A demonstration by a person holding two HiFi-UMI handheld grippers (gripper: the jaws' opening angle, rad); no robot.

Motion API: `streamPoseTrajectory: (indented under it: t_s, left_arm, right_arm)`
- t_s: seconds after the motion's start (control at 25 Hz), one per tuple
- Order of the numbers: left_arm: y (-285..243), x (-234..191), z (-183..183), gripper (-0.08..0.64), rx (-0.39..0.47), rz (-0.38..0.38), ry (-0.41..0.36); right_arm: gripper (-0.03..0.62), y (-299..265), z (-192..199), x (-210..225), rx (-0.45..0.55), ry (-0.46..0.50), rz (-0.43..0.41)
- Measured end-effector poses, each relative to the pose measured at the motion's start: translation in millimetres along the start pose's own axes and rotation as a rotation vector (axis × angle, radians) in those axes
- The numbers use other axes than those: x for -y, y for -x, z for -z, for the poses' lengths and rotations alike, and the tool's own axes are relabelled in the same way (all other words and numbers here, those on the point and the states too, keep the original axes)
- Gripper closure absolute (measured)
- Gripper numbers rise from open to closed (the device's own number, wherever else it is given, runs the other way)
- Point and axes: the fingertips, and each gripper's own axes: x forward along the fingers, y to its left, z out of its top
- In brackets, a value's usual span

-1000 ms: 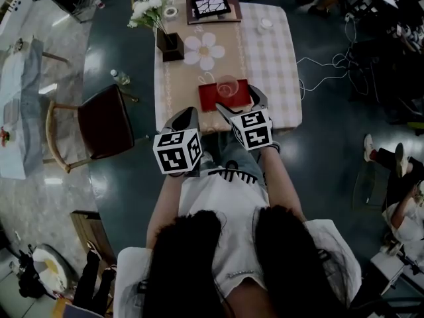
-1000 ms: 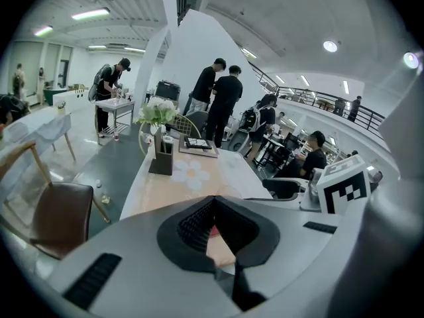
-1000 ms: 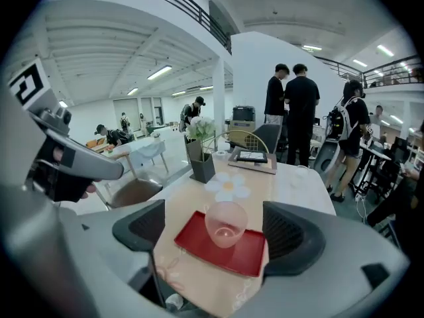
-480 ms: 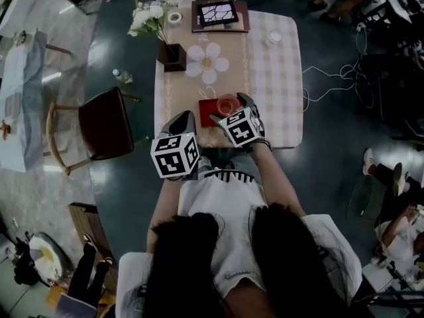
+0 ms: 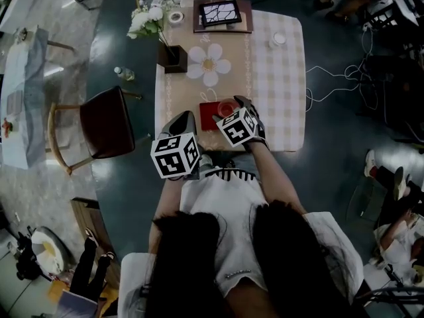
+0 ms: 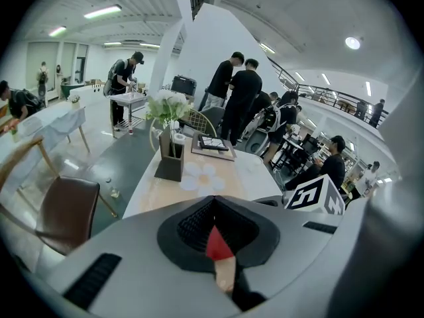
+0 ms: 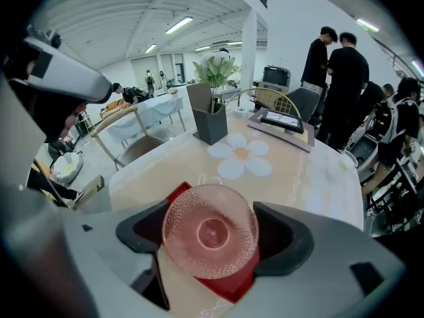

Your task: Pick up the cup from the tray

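Right gripper [image 7: 211, 236] jaws wide and closing, cup [image 7: 209, 222] between them on the red tray [image 7: 228, 285]. Left gripper [image 6: 213, 207] jaws together, back at the table [image 7: 311, 177] near edge. Ahead of the right jaws: flower mat [image 7: 240, 156], then vase [image 7: 211, 121]; people [image 7: 334, 65] stand beyond in an open hall. A second ago the cup sat ahead of the right jaws; left unchanged.

top [image 5: 222, 201]: white, short sleeves, black line print at its 12 o'clock edge | hair [image 5: 185, 264]: dark, at 6 o'clock | left gripper [image 5: 186, 116], right gripper [image 5: 229, 105]: grey shells, black ribbed pads [image 6: 192, 220], white cubes [image 5: 175, 155] with black square markers
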Motion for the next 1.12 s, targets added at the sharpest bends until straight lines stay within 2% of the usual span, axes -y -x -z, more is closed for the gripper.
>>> streamPoseTrajectory:
  t_s: [0.24, 0.48, 0.6, 0.88, 1.12]
  left_arm:
    - [-4, 6, 0, 0.552, -0.003, 0.013, -0.01]
    - [-11, 17, -1, 0.552, -0.009, 0.049, -0.025]
    - [-17, 30, 0, 0.552, -0.017, 0.08, -0.046]
    - [-32, 59, -1, 0.552, -0.038, 0.141, -0.099]
    - [-40, 72, -2, 0.552, -0.046, 0.166, -0.121]
  right_arm:
    - [0.192, 5, -3, 3, 0.008, -0.019, -0.007]
    - [0.193, 34, -8, 25, 0.055, -0.037, 0.053]
    - [0.192, 49, 11, 47, 0.039, -0.069, 0.103]
    - [0.192, 70, 70, 88, -0.001, -0.217, 0.18]
    - [0.192, 74, 99, 104, -0.018, -0.222, 0.19]
